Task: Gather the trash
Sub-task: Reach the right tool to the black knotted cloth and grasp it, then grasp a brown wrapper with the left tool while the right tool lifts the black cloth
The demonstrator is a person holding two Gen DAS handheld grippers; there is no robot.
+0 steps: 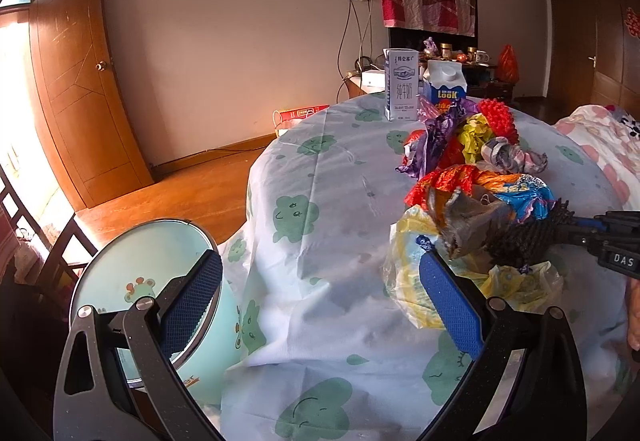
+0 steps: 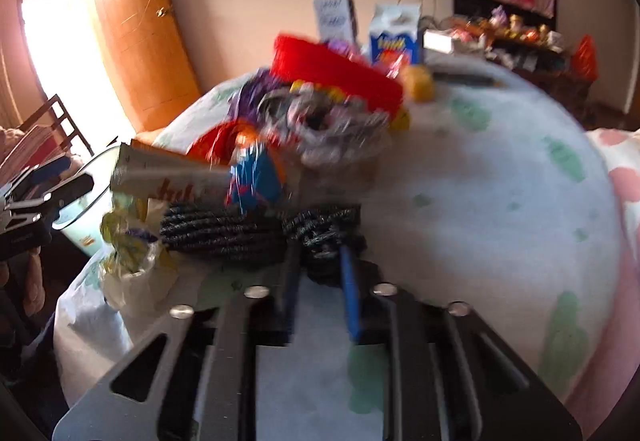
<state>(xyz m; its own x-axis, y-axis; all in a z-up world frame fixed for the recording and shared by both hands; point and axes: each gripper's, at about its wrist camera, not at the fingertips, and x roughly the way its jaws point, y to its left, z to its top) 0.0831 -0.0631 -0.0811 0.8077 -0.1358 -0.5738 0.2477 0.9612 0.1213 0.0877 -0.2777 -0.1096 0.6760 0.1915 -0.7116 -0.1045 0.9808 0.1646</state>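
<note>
A heap of crumpled wrappers (image 1: pixel 472 161) lies on the round table's cloud-print cloth (image 1: pixel 332 209). In the blurred right wrist view, my right gripper (image 2: pixel 318 265) is shut on a black woven bundle (image 2: pixel 256 229) at the near edge of the heap. The left wrist view shows that gripper (image 1: pixel 560 231) coming in from the right, clamped on the same bundle (image 1: pixel 524 241). My left gripper (image 1: pixel 320 301) stands open over the table's edge with nothing between its blue pads. A pale green bin (image 1: pixel 140 281) sits below it to the left.
A white milk carton (image 1: pixel 401 85) and a blue carton (image 1: pixel 444 87) stand upright at the table's far side. A yellow-white plastic bag (image 1: pixel 404 273) lies by my left gripper's right finger. A wooden chair (image 1: pixel 52 241) stands left of the bin, and bedding (image 1: pixel 600 137) lies at the right.
</note>
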